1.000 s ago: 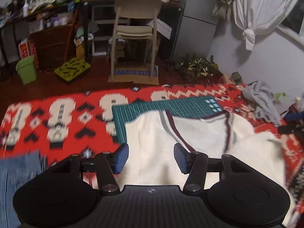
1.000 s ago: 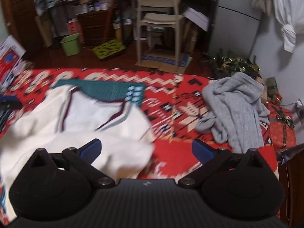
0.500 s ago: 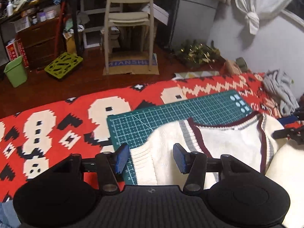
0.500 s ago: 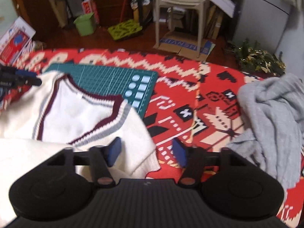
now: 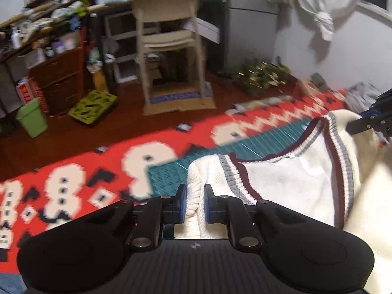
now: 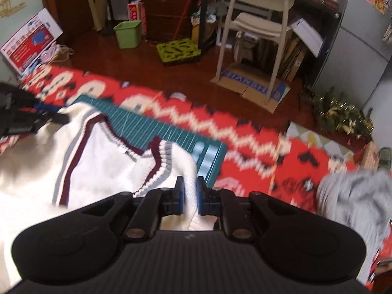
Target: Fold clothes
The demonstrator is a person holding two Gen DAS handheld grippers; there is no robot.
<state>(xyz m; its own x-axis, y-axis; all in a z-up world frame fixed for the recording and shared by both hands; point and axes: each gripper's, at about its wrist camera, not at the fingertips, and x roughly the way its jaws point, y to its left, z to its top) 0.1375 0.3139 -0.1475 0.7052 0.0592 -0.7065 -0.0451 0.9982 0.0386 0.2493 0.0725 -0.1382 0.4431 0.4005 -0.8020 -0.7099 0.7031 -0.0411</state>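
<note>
The sweater (image 5: 289, 183) lies on the cutting mat (image 5: 171, 174), which lies on the blanket (image 5: 73, 183), with another garment (image 6: 355, 196) to its right on the blanket and a chair (image 6: 257, 24) standing on the floor behind.

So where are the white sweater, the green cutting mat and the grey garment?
white sweater (image 6: 103, 161), right wrist view, inner back panel.
green cutting mat (image 6: 171, 132), right wrist view, bare gridded strip.
grey garment (image 6: 352, 196), right wrist view, crumpled middle.
</note>
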